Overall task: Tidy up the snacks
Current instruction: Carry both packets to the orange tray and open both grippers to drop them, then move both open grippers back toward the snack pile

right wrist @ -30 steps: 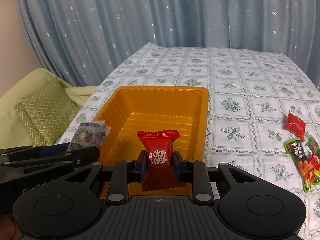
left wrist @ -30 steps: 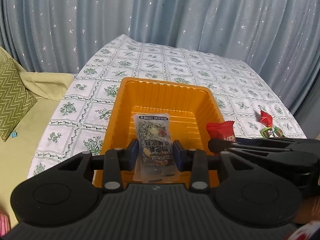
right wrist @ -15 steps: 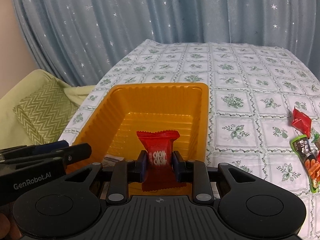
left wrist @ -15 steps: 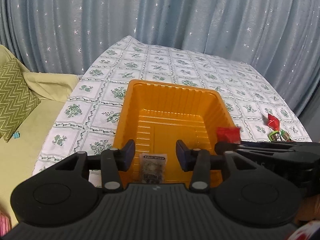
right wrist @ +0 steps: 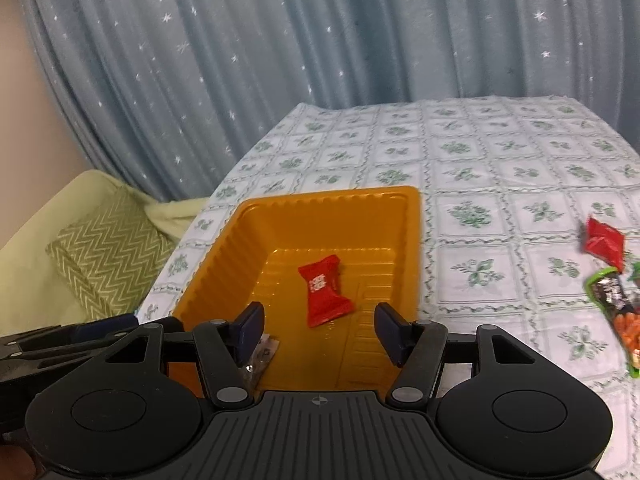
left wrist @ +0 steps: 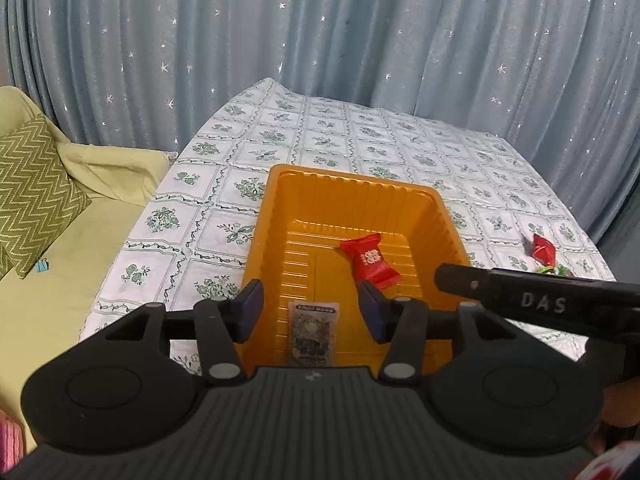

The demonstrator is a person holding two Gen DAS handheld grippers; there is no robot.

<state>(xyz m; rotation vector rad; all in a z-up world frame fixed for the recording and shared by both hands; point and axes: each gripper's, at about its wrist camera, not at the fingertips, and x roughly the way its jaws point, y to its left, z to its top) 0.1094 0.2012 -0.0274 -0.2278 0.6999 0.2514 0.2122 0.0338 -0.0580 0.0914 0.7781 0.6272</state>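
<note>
Orange tray (right wrist: 404, 208): red packet (right wrist: 326, 296) beyond parted right fingers (right wrist: 250, 326).

Blue-grey curtains (left wrist: 320, 40) sprinkled with small white stars are hanging in folds across the whole back, a floral-tiled white cloth is covering the bench (left wrist: 360, 140), and a pale green sofa (left wrist: 80, 260) is carrying a zigzag-patterned green cushion (left wrist: 32, 184).

Dark snack packet (left wrist: 313, 330) in the orange tray (left wrist: 348, 184): near end hidden behind the gripper body, print too small to read. In the right wrist view, the same packet (right wrist: 262, 354) is mostly covered by a finger. Green packet (right wrist: 612, 312) on the tablecloth (right wrist: 472, 168): blurred.
</note>
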